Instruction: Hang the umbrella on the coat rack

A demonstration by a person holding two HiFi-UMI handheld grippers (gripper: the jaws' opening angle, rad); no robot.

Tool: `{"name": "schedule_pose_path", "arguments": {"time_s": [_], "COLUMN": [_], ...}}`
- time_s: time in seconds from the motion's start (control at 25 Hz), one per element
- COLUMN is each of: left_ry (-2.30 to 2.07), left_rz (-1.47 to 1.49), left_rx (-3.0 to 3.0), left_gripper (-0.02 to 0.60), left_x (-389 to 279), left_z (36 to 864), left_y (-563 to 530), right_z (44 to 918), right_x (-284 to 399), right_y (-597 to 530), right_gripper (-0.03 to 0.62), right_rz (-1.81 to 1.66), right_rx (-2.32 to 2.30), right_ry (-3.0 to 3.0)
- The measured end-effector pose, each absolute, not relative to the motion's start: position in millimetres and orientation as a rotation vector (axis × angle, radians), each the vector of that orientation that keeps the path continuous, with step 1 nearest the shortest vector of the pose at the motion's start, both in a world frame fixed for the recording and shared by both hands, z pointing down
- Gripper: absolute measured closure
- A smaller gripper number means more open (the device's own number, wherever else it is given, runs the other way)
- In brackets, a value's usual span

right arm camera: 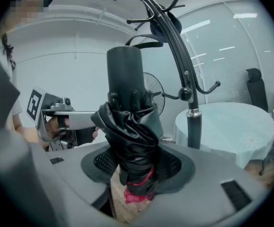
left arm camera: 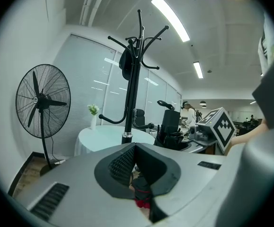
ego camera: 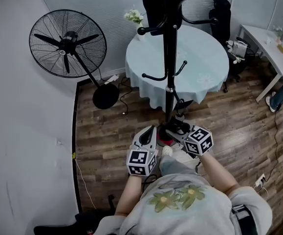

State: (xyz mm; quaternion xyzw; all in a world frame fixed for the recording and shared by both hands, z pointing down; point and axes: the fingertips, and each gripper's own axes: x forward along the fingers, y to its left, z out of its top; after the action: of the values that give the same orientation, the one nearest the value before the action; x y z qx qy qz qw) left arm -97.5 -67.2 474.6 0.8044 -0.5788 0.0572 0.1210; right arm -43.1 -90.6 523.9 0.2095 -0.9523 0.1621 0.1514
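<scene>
The black coat rack [ego camera: 169,58] stands on the wood floor just ahead of me, and a dark item [ego camera: 156,4] hangs on its upper hooks. My right gripper [right arm camera: 137,160] is shut on a folded black umbrella [right arm camera: 129,122]. The umbrella stands upright between the pads, with its thick black handle on top and a red end below. In the head view the umbrella [ego camera: 176,127] is low, near the rack's base. My left gripper [left arm camera: 136,150] is beside it on the left. Its jaws meet at the tips and I see nothing held in them.
A round table [ego camera: 205,58] with a pale blue cloth and a vase of flowers [ego camera: 135,18] stands right behind the rack. A big standing fan [ego camera: 68,45] is at the left by the wall. A white desk [ego camera: 273,48] and an office chair [ego camera: 222,13] are at the right.
</scene>
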Motion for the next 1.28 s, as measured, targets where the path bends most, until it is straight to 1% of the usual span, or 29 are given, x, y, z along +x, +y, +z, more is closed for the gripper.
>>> {"name": "schedule_pose_path", "arguments": {"time_s": [0.56, 1.28], "left_ry": [-1.644, -1.606], "left_rz": [0.235, 0.292], "left_rx": [2.369, 2.365], "left_gripper": [0.58, 0.58], "left_x": [-100, -101], "left_z": [485, 501], "left_y": [-102, -120], "right_z": [561, 596], "right_x": [-41, -37], "right_y": [-119, -138], "right_gripper": [0.379, 0.378], "right_rz": [0.521, 0.583], "right_rx": [0.623, 0.653], "right_ry": [-2.685, -2.632]}}
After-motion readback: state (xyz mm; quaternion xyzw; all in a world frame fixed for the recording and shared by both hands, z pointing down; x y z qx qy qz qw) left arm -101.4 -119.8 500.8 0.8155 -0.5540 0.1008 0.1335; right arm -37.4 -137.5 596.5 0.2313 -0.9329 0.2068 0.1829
